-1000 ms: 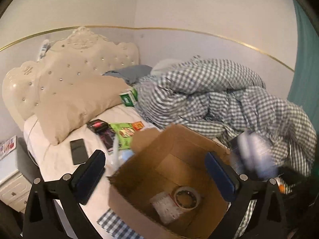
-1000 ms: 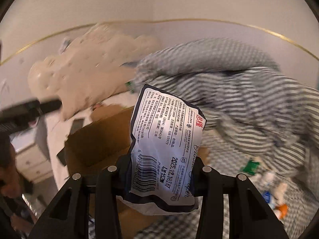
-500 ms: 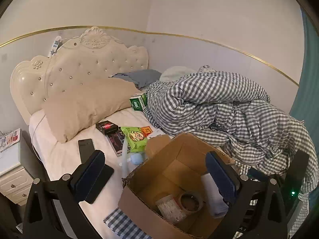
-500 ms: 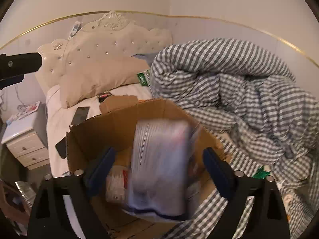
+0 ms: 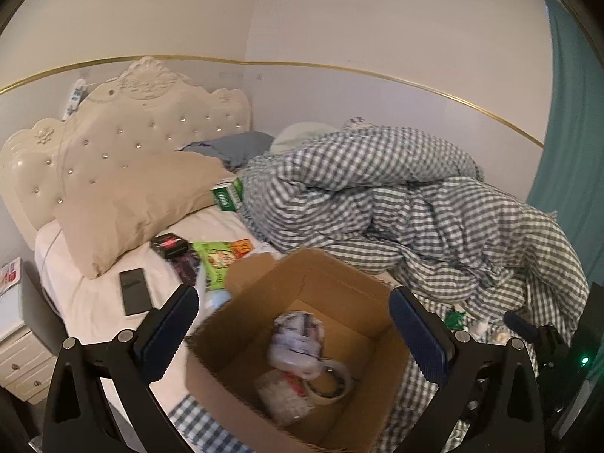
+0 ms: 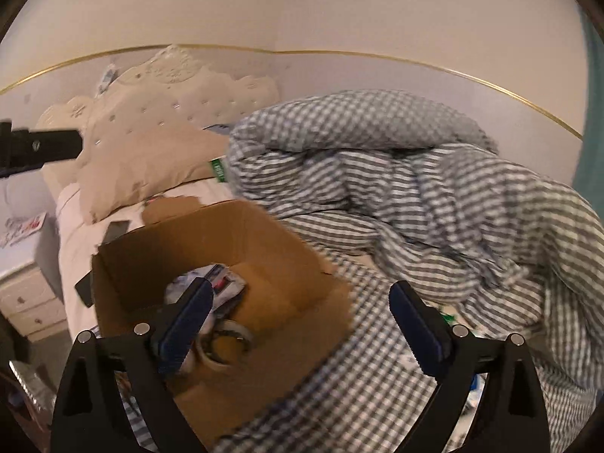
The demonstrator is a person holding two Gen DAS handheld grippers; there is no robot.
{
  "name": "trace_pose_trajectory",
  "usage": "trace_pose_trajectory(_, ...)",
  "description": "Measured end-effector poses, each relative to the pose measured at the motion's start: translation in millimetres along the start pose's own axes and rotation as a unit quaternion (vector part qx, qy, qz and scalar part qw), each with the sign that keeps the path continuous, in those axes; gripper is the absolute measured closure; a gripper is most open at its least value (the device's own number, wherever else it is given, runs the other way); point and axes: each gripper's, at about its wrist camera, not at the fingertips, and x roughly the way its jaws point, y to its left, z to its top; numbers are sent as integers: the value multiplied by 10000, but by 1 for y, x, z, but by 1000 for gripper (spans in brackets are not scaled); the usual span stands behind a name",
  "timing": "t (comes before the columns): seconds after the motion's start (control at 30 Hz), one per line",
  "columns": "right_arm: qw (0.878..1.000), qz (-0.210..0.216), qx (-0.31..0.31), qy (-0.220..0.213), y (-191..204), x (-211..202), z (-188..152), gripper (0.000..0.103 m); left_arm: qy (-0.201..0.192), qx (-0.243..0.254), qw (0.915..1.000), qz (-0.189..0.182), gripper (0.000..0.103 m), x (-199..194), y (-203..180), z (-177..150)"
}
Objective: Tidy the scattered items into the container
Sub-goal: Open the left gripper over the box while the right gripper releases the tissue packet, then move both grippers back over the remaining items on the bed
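An open cardboard box (image 5: 226, 396) stands on the bed. Inside lie a white printed packet (image 5: 298, 336), a tape roll (image 5: 332, 381) and a clear crinkled bag (image 5: 283, 400). My left gripper (image 5: 294, 324) hangs open over the box's near side, holding nothing. My right gripper (image 6: 302, 321) is open and empty above the box's right edge (image 6: 313, 260), with the packet (image 6: 222, 283) and tape roll (image 6: 222, 343) below its left finger. Loose on the sheet are a phone (image 5: 134, 296), a black box (image 5: 168, 244), a green snack pack (image 5: 217, 256) and a green-white carton (image 5: 226, 198).
A beige pillow (image 5: 132, 204) leans on the tufted headboard (image 5: 143, 120). A bunched checked duvet (image 5: 377, 204) fills the right of the bed, with small items (image 5: 455, 317) at its foot. A white nightstand (image 5: 15, 339) stands left; a teal curtain (image 5: 566, 151) hangs right.
My right gripper went from shut on the white packet to open; the packet fell into the box. Both grippers drew back a little from the box.
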Motion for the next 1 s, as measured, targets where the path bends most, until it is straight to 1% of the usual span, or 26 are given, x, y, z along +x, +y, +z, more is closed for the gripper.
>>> trace_pose_trajectory(0.2,9968,-657,432,-107,-63,-28,-14,2,64,228,9992,-311,0,7,-44,-4)
trace_pose_trajectory(0.4,9875,-1272,917,-136,-135,-62,-34,0,111,561,9958,-709,0,11,-99,-12)
trace_pose_trajectory(0.57,9770,-1743,1224,-108,-185,-92,-56,0,198,787,9910,-1066,0,16,-144,-22)
trace_pose_trajectory(0.77,9579,-2420,1542,12,-239,-128,-88,0,336,1020,9839,-1428,0,23,-197,-35)
trace_pose_trajectory(0.87,9502,-2593,1728,73,-258,-141,-103,0,403,1140,9794,-1615,0,28,-223,-44)
trace_pose_trajectory(1.0,9431,-2628,2028,180,-280,-149,-123,0,512,1264,9734,-1843,0,37,-253,-57)
